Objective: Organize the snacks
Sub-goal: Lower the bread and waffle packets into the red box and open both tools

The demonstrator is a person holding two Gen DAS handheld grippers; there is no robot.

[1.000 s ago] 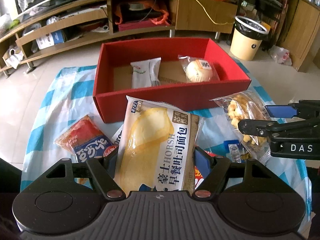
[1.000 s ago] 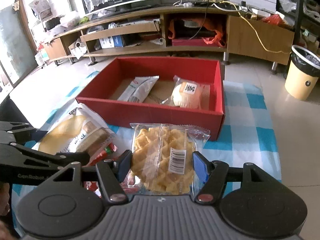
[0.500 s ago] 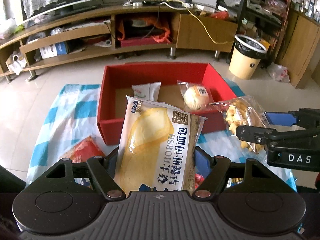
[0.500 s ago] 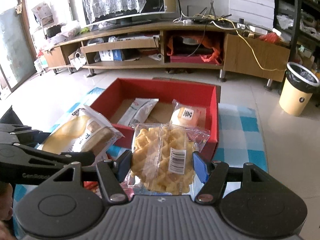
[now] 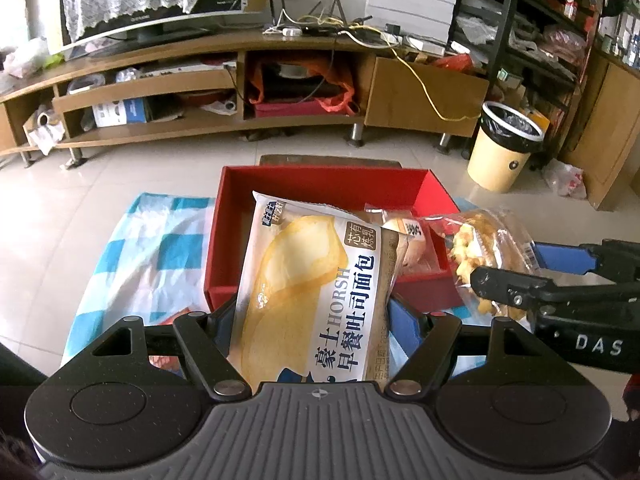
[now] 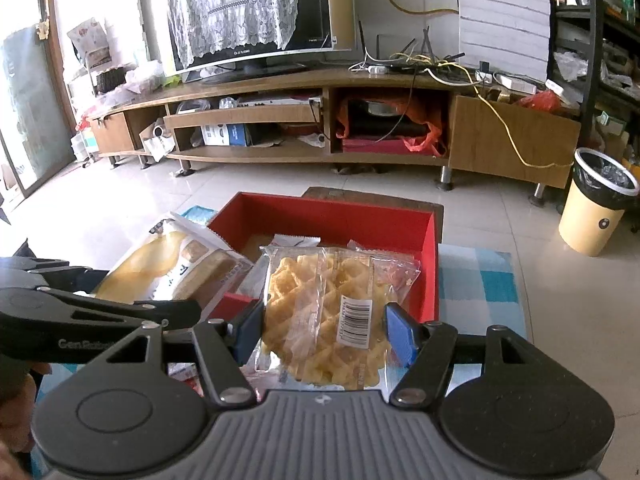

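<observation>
The left gripper (image 5: 312,316) clamps a toast-bread packet (image 5: 316,296) by its lower end, long axis upright and leaning slightly left, top edge toward the red box (image 5: 324,182). Right of it, the right gripper (image 6: 324,332) grips a clear waffle packet (image 6: 332,312), likewise upright, before the box on the blue-checked cloth (image 6: 484,280).

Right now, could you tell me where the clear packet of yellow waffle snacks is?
The clear waffle packet is clamped in the right gripper, raised before the red cardboard box, right of the bread packet.
</observation>
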